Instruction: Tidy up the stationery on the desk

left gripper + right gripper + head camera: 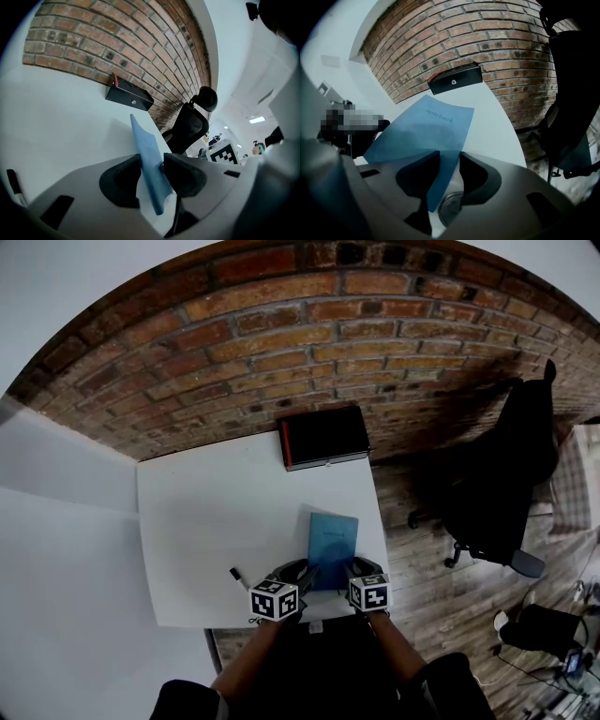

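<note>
A thin blue notebook (332, 546) lies near the white desk's front right edge. Both grippers hold its near end. My left gripper (302, 575) is shut on the notebook's (149, 168) left near corner, which shows edge-on between the jaws. My right gripper (354, 570) is shut on the right near corner, and the cover (425, 140) with the word "notebook" stretches away from the jaws. A black marker pen (238, 575) lies on the desk left of the grippers, seen too at the left gripper view's lower left as the pen (14, 186).
A black box with a red edge (324, 438) stands at the desk's far right against the brick wall (309, 343). A black office chair (502, 488) stands on the wooden floor to the right. White desk surface (216, 521) spreads left of the notebook.
</note>
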A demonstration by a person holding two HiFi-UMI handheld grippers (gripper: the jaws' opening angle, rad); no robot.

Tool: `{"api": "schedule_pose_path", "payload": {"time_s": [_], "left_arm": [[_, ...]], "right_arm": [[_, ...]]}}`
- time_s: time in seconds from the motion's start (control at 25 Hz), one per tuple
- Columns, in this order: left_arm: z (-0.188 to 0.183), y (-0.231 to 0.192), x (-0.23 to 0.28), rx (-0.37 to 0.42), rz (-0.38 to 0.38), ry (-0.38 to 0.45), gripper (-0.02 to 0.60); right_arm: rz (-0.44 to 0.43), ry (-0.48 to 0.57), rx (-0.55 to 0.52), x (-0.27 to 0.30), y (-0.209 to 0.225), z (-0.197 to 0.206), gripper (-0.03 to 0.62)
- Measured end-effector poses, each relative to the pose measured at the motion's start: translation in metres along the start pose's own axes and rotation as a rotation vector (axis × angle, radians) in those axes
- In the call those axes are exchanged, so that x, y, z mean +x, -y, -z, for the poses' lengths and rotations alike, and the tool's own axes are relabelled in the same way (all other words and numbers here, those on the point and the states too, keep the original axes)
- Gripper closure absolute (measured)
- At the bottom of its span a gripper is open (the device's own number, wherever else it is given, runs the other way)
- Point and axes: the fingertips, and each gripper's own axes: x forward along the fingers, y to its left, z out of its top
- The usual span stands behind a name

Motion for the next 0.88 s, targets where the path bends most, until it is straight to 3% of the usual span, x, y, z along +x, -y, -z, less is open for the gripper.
{"api": "schedule_pose_path", "payload": {"time_s": [0.12,0.28,0.6,0.88], "left_arm": [[-0.008,0.010,-0.001,-0.010,0.027,0.030,0.417],[-0.019,0.032,-0.003,-0.015,0.126,0.067,0.419],[-0.026,0.084,0.000,0.079,0.278,0.078,0.425],[-0.025,0.116,0.010,0.154,0.351,0.058,0.437]], "right_arm": [[-0.010,0.000,-0.008,-0.002,0.001,-0.002,0.470],[-0.037,0.004,0.032,-0.004,0.003,-0.002,0.471],[-0.044,0.054,0.074,-0.016,0.010,-0.006,0.471],[-0.030,0.165,0.120,-0.039,0.021,-0.021,0.471]]}}
